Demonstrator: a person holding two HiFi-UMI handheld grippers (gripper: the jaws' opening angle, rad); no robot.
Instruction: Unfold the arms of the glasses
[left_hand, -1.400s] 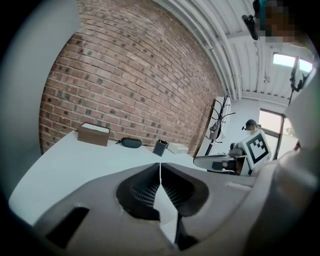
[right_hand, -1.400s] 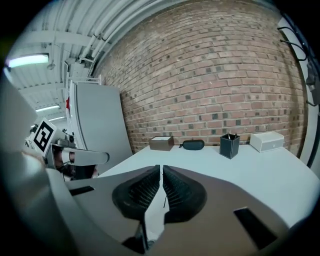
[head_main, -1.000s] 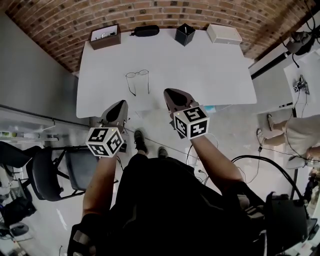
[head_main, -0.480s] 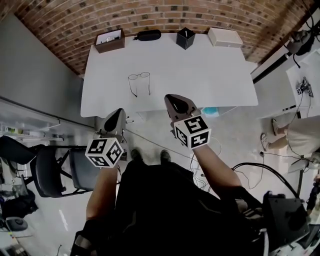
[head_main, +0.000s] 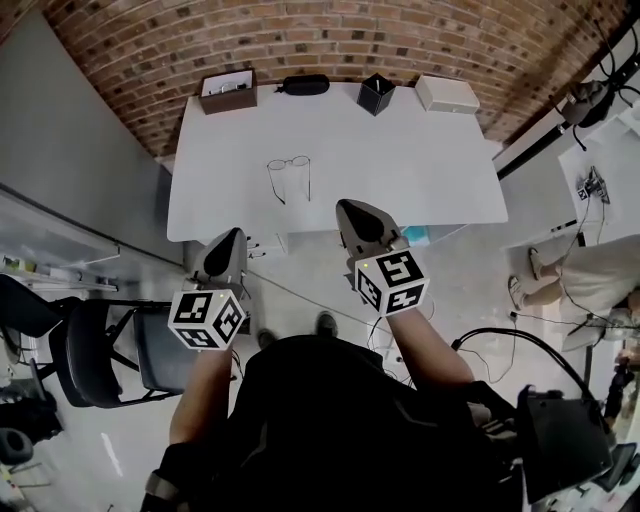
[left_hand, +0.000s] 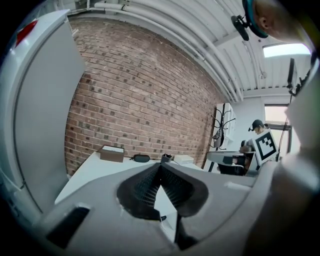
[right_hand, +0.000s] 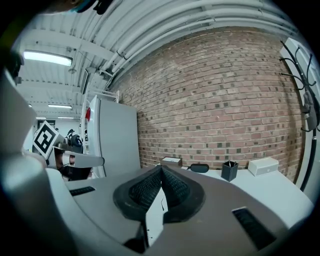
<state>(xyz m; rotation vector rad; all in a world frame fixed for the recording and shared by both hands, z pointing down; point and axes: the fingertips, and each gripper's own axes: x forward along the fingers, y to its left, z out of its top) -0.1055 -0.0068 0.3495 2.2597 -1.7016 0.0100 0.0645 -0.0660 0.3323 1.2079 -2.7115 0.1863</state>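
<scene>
The thin wire-rimmed glasses (head_main: 289, 175) lie on the white table (head_main: 420, 160), left of its middle. Their lenses face the far side and both arms stretch straight toward the near edge. My left gripper (head_main: 228, 237) hangs off the table's near edge, below and left of the glasses, shut and empty; its ribbed pads (left_hand: 150, 182) meet at the tip. My right gripper (head_main: 348, 207) hovers over the near edge, to the right of the glasses, also shut with nothing in it. Neither gripper touches the glasses.
Along the table's far edge by the brick wall stand a brown box (head_main: 228, 92), a black glasses case (head_main: 305, 85), a black pen cup (head_main: 376, 94) and a white box (head_main: 447, 93). A dark chair (head_main: 100, 350) stands at the left. A person (head_main: 590, 270) sits at the right.
Both grippers have drawn back from the table toward me and risen a little. The glasses have stayed where they lay.
</scene>
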